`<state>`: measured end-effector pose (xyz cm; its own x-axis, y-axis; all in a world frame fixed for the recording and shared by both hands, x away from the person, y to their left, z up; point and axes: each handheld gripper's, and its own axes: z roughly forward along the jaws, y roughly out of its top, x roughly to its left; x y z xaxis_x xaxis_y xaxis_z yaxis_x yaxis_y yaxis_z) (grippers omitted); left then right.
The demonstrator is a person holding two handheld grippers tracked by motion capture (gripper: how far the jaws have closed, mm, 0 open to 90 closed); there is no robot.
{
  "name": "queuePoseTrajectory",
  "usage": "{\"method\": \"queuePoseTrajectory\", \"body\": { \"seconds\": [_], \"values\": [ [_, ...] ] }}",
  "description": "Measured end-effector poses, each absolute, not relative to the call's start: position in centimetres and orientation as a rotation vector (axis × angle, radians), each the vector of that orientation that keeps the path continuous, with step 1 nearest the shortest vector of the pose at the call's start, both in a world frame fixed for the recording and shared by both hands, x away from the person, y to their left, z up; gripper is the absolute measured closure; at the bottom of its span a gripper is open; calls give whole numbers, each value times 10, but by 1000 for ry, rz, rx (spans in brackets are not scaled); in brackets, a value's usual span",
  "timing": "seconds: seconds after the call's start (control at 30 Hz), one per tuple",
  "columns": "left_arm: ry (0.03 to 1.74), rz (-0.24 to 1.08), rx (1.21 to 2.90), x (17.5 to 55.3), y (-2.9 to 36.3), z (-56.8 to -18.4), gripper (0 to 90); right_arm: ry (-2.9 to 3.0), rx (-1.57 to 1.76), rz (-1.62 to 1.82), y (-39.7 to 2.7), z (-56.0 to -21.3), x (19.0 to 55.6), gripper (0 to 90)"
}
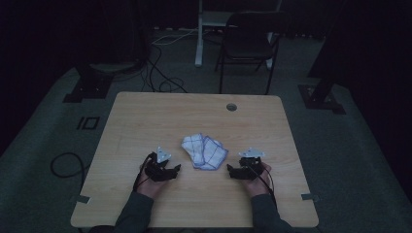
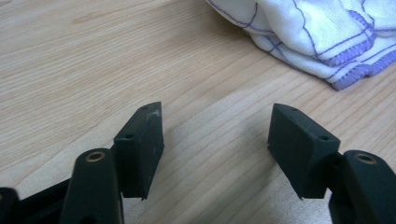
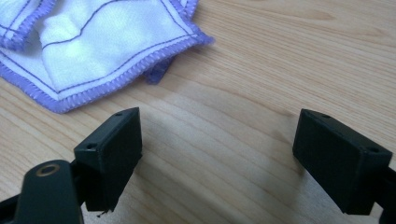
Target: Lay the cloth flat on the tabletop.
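Note:
A crumpled white cloth with purple stitching and grid lines (image 1: 204, 151) lies near the middle of the wooden table (image 1: 145, 116). The left gripper (image 1: 171, 171) rests on the table to the cloth's left, jaws open, nothing between them. In the left gripper view (image 2: 217, 123) the cloth (image 2: 322, 32) lies ahead at upper right, apart from the jaws. The right gripper (image 1: 233, 171) sits to the cloth's right, also open and empty. Its own view (image 3: 219, 135) has the cloth (image 3: 93, 46) at upper left, a short way beyond the jaws.
A round cable hole (image 1: 231, 107) sits near the table's far edge. Behind the table stand a dark chair (image 1: 248, 43) and a white post (image 1: 199, 34). Cables (image 1: 160, 73) trail over the floor, and dark stand bases (image 1: 87, 85) flank the table.

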<state>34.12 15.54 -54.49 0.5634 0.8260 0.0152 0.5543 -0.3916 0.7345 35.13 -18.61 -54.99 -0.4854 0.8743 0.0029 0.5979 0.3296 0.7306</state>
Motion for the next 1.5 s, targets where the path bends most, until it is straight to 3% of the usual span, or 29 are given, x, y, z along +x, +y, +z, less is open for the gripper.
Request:
{"method": "queuePoseTrajectory", "body": {
  "seconds": [0.13, 0.23, 0.3, 0.53, 0.73, 1.07, 1.5],
  "values": [
    [1102, 502, 2100, 341, 155, -545, 373, 2207, 1304, 961, -186, -550, 351, 178],
    [1102, 502, 2100, 341, 155, -545, 374, 2204, 1297, 969, -182, -548, 347, 272],
    [1102, 502, 2100, 341, 155, -545, 374, 2204, 1298, 969, -181, -548, 347, 272],
    [1102, 502, 2100, 341, 155, -545, 374, 2196, 1327, 951, -181, -544, 348, 476],
    [1103, 502, 2099, 341, 155, -545, 374, 2180, 1294, 992, -178, -535, 349, 571],
    [1102, 502, 2099, 341, 155, -545, 374, 2165, 1287, 1033, -168, -530, 359, 614],
    [1098, 501, 2100, 341, 155, -545, 387, 2156, 1335, 1067, -154, -535, 384, 549]
  ]
}}
